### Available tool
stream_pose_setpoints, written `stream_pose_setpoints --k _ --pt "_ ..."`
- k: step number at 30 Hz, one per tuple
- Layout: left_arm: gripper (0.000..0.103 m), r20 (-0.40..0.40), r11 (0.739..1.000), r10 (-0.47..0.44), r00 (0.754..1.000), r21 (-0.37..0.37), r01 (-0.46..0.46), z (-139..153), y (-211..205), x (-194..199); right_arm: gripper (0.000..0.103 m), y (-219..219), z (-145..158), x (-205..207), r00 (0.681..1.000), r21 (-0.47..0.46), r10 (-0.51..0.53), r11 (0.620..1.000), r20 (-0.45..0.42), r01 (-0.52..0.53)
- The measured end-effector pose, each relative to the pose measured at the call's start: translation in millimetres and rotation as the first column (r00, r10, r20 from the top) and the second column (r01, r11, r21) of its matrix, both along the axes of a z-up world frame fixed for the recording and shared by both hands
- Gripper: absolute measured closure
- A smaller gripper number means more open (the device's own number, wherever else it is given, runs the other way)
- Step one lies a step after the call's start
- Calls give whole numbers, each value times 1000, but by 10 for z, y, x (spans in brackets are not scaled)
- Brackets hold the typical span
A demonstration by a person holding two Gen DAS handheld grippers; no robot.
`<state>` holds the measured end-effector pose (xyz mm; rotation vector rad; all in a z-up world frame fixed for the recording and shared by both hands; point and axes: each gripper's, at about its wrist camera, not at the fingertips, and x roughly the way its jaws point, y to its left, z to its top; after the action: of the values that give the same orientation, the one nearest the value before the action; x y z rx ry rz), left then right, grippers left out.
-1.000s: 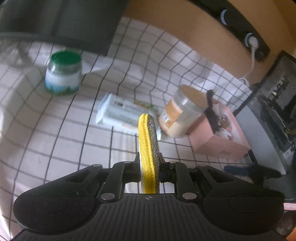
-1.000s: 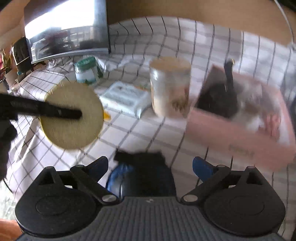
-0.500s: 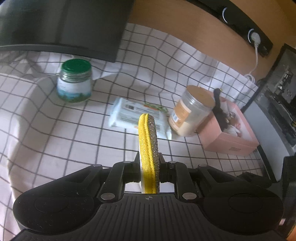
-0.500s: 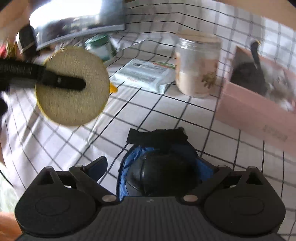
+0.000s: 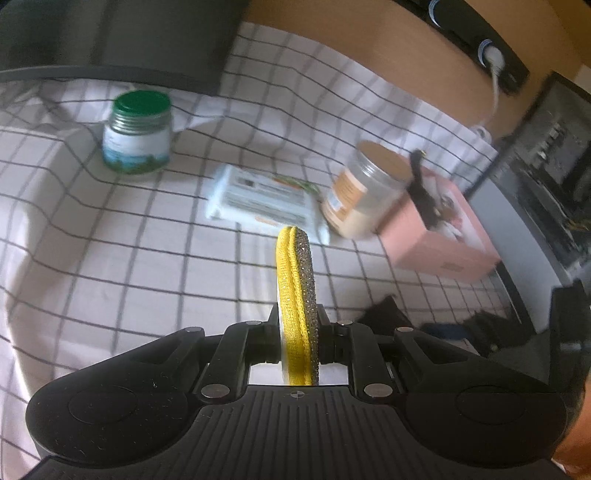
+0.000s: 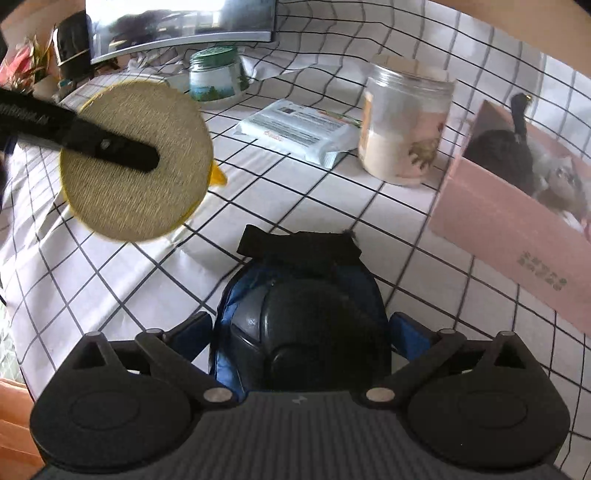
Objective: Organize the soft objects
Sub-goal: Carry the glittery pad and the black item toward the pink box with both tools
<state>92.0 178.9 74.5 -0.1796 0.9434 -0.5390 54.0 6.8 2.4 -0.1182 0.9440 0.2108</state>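
We hold the round sponge edge-on in the left gripper, its jaws pressed narrow on the yellow and glittery faces. In the right wrist view the same sponge hangs above the checked cloth, clear of it, with one black finger across its flat face.

We see the right gripper with its jaws spread wide on either side of a blue and black pad lying on the cloth. Whether the blue tips touch the pad we cannot tell.

The pink box stands to the right of the pad, its near edge apart from it, with dark and grey soft items inside. The clear jar stands just beside the box's left corner. The wipes pack lies flat left of the jar. The green-lidded jar stands farther back, near the monitor. Open cloth lies between the sponge, the pad and the wipes pack.
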Motion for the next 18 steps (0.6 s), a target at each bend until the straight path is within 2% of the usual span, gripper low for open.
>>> stream_pose_setpoints --k 4,12,15,18 --pt "85 -7 998 -59 998 14 59 -3 -143 -45 23 -44 85 -37 1000 7 -23 1000 -12 23" --pt "85 12 979 -204 979 -1 204 80 -552 -100 23 -346 523 -374 993 6 -102 995 58 102" --pt "85 44 966 -256 966 -34 258 215 -739 -84 23 -527 792 -537 980 -19 -159 987 122 163" --pt "85 92 953 -285 954 -76 292 416 -948 12 23 -746 1055 -714 953 -42 -232 969 193 244"
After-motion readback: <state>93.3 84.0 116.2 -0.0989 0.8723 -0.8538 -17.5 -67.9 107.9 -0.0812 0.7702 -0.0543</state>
